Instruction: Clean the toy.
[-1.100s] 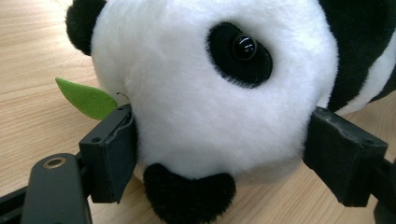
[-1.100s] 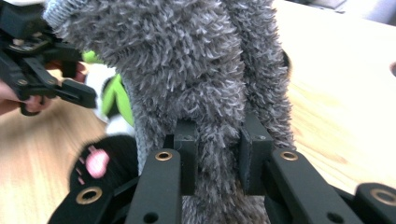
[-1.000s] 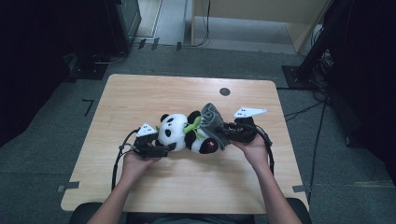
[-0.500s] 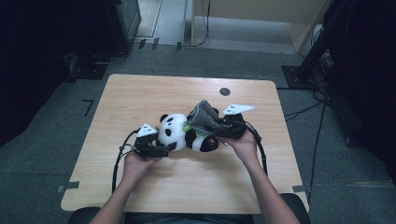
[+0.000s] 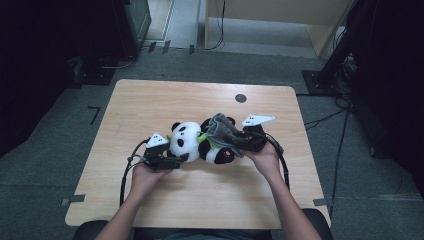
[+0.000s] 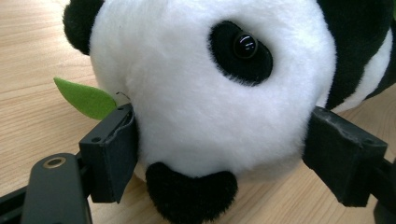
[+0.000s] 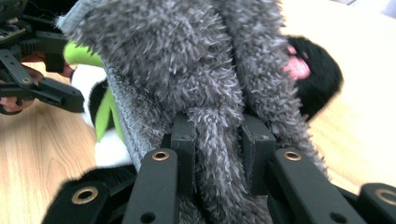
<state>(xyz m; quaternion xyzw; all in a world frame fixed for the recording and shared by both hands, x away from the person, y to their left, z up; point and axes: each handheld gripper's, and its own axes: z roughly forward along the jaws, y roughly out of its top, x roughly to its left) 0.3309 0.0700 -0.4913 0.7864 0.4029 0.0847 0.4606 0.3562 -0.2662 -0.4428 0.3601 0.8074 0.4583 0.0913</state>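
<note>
A black-and-white panda plush [image 5: 184, 140] lies on its side at the middle of the wooden table [image 5: 200, 200]. My left gripper [image 5: 179, 159] grips its white head [image 6: 210, 93] from both sides, pads pressed into the fur. A grey fuzzy cloth [image 5: 222, 132] is draped over the panda's body. My right gripper [image 5: 246, 142] is shut on a fold of that cloth [image 7: 187, 60]; its jaws have just been closing with the fold between them. A green felt leaf [image 6: 86, 98] pokes out beside the head. A black foot with a pink pad [image 7: 303, 70] shows behind the cloth.
A small black round cap [image 5: 240, 98] sits in the tabletop beyond the panda. Cables trail from both grippers toward the table's near edge. Dark equipment and cables stand on the floor left and right of the table.
The right gripper has nudged slightly left with the grey cloth, which now lies lower over the panda's body. The left gripper and the head have stayed put.
</note>
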